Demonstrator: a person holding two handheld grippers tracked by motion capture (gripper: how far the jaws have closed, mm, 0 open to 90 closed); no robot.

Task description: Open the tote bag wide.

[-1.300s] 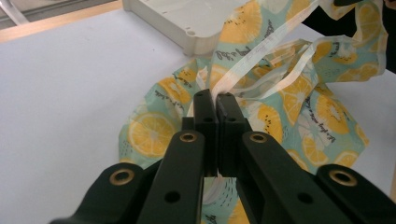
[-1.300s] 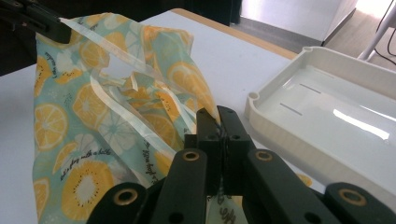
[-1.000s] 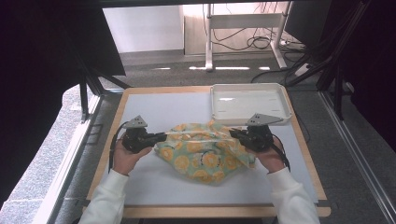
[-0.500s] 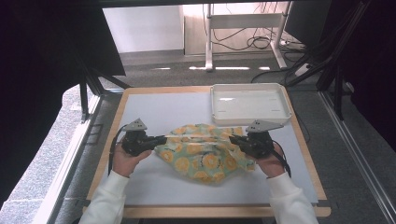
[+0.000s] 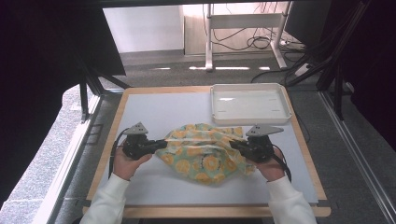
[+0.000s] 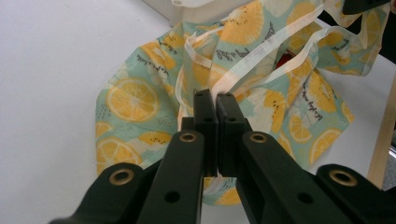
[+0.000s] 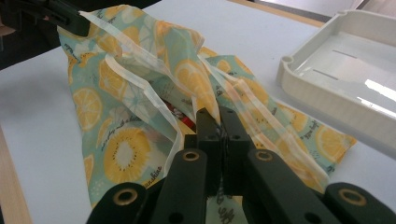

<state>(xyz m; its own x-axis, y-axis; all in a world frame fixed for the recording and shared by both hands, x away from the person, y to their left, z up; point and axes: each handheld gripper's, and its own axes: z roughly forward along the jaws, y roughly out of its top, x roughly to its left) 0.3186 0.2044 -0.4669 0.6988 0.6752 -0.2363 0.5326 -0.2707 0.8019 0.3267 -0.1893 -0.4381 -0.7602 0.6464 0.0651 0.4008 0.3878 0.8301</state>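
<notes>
pinching the lemon-print teal fabric bag shut-jawed, left gripper at nine o'clock, right gripper at three, you're needing equal outward tension.

The bag, a soft mint cloth printed with orange and lemon slices and trimmed with pale tape handles, lies rumpled mid-counter just before a white tray, its mouth drawn apart sideways with something red glimpsed inside.
</notes>
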